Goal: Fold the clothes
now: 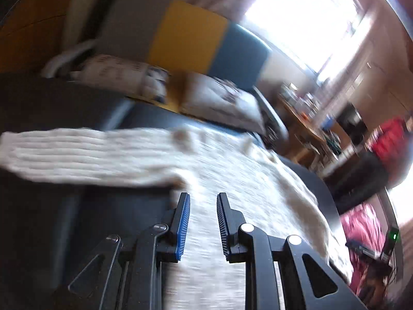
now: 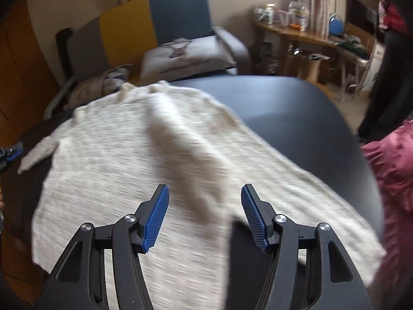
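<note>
The cream knit sweater [image 2: 144,149] lies spread on the dark table [image 2: 296,118], long axis running away from both claws, its sleeve [image 1: 77,155] stretching leftward, nearer the empty, narrowly parted left gripper [image 1: 202,201] than the wide-spread, empty right gripper [image 2: 205,193].

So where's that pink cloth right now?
The pink cloth hangs off the right edge of the dark table in the right wrist view, past the cream sweater. The left wrist view shows it low on the right.
</note>
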